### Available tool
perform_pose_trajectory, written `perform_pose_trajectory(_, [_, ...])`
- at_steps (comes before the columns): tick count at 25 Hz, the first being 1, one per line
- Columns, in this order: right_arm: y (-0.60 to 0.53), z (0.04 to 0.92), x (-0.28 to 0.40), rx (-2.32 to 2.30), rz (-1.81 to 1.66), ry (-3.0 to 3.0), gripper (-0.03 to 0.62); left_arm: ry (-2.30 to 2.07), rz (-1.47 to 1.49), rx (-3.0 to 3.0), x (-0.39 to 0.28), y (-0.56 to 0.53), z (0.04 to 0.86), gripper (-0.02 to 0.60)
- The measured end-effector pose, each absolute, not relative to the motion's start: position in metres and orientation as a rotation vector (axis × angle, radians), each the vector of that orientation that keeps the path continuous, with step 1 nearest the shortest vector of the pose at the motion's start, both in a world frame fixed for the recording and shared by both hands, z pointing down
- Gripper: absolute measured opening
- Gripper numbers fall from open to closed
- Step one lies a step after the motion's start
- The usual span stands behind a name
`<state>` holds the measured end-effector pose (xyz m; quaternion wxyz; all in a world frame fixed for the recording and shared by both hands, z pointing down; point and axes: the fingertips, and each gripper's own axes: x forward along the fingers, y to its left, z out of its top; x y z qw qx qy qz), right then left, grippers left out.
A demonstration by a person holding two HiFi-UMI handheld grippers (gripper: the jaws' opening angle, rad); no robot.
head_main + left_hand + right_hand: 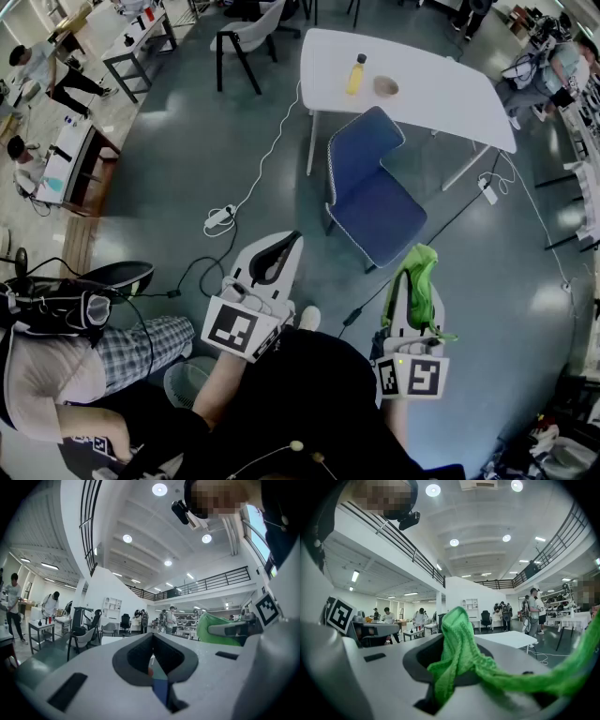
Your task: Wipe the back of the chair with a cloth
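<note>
Right now my right gripper (409,274) is pinching the green cloth (424,279) between its jaws; most of the fabric spills loose over the top and trails off to one side. My left gripper (290,242) has its jaws pressed together on nothing. Both hang on the near side of the blue chair (375,202), well apart from it, and the cloth touches no part of it, so as I judge it the wiping has not begun.

Only a fold of the cloth seems caught, so my main worry is the hold. If I drag it along the backrest (361,150), the fabric cover could tug the cloth out of the jaws. The dangling tail could also snag on the chair's edge or bunch up, so that the hard jaw tips rub the upholstery instead of the cloth.

The chair looks light, and a firm push on the backrest may slide or tip it toward the white table (441,89) just behind it, where a yellow bottle (355,73) and a small bowl (385,86) stand. My free gripper could steady the seat. A black cable (450,217) runs along the floor beside the chair; stepping closer, I could trip on it.
</note>
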<state>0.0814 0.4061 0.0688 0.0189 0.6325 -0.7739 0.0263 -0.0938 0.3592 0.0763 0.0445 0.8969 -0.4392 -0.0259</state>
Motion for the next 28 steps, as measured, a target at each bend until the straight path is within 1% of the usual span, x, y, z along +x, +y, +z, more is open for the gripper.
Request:
perform_pose_trajectory(20, [0.416,0.065,0.085,1.966,0.150,-2.434,0.044,-1.329,-0.060,2.744,-0.090,0.366,0.073,0.002])
perform_pose_trajectory(28, [0.417,0.066,0.101,1.949,0.180,-2.474,0.044,-1.359,-0.012,2.739,-0.079,0.372,0.074,0.002])
